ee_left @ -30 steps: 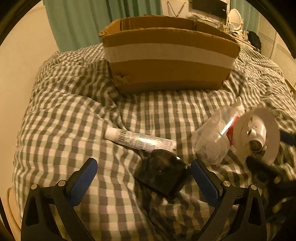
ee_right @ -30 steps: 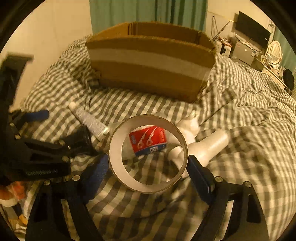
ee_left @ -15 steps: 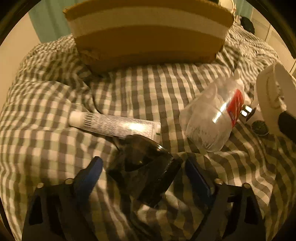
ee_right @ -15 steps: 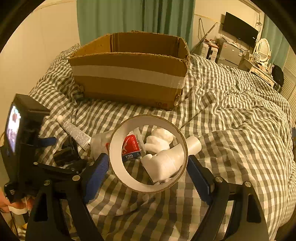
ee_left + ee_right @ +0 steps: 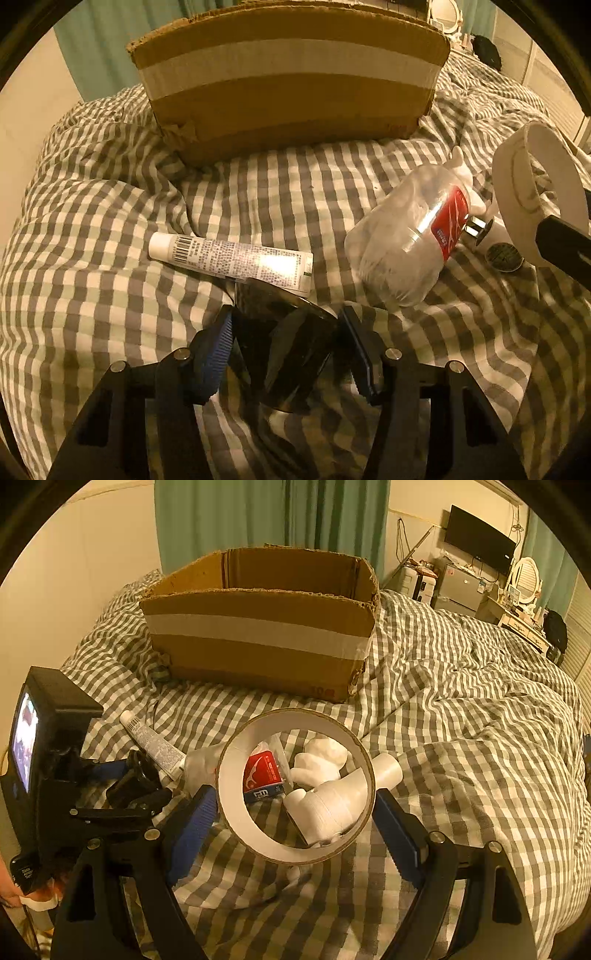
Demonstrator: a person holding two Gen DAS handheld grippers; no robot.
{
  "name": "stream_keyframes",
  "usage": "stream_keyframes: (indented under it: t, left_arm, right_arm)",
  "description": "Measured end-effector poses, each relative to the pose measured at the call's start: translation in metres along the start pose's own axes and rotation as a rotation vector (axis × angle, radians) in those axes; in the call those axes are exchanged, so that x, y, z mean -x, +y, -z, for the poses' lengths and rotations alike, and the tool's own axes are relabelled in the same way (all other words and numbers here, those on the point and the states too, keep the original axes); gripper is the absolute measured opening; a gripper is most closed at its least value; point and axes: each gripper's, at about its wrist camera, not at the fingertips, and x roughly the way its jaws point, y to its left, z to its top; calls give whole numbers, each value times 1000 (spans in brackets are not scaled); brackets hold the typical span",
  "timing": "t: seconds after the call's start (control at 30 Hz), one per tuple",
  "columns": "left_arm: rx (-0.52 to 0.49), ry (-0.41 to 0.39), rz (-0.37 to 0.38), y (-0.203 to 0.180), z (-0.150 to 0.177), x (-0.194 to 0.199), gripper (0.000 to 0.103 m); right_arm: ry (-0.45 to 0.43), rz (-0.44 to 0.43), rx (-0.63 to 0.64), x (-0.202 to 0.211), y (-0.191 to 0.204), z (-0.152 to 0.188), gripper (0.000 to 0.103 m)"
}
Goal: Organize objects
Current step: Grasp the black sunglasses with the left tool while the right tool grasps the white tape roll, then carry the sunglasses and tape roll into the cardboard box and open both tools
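My left gripper (image 5: 286, 350) is shut on a dark glossy object (image 5: 284, 343) that lies on the checked bedspread; it also shows in the right wrist view (image 5: 133, 781). My right gripper (image 5: 295, 812) is shut on a white tape roll (image 5: 236, 786) and holds it above the bed; the roll shows at the right of the left wrist view (image 5: 535, 195). A white tube (image 5: 229, 258), a clear plastic bottle with a red label (image 5: 406, 236) and a white hair dryer (image 5: 332, 805) lie on the bed. An open cardboard box (image 5: 258, 635) stands behind them.
The checked bedspread (image 5: 461, 701) is rumpled and stretches to the right. A wall and green curtains (image 5: 273, 517) stand behind the box. A desk, a monitor and a mirror (image 5: 524, 576) are at the far right.
My left gripper has moved forward onto the dark object and closed on it. My right gripper has risen and drawn back with the tape roll, so the box top now shows.
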Motion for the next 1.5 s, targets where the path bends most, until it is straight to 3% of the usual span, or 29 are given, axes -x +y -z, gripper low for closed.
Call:
stream_keyframes:
  t: [0.13,0.43,0.8,0.93,1.23,1.5]
  left_arm:
    - [16,-19,9,3,0,8,58]
    - [20,-155,-7,5,-9,61,58]
    - [31,-437,-34,19,-79,152,58]
    - [32,-482,-18,25,-118,163,58]
    - [11,-491,-2,39,-212,126,58]
    - [6,-408,0,53,-276,46,58]
  right_arm:
    - [-6,3,0,3,1,-1,85]
    - [-75,-12,-1,31,0,-15,85]
    - [-218,-54,-40,79,-17,-67,85]
    - [-253,-61,-40,85,-25,-100,85]
    - [-307,-82,-45,66,-46,-202,85]
    - [-204,-114,-72,-35,-58,-277,85]
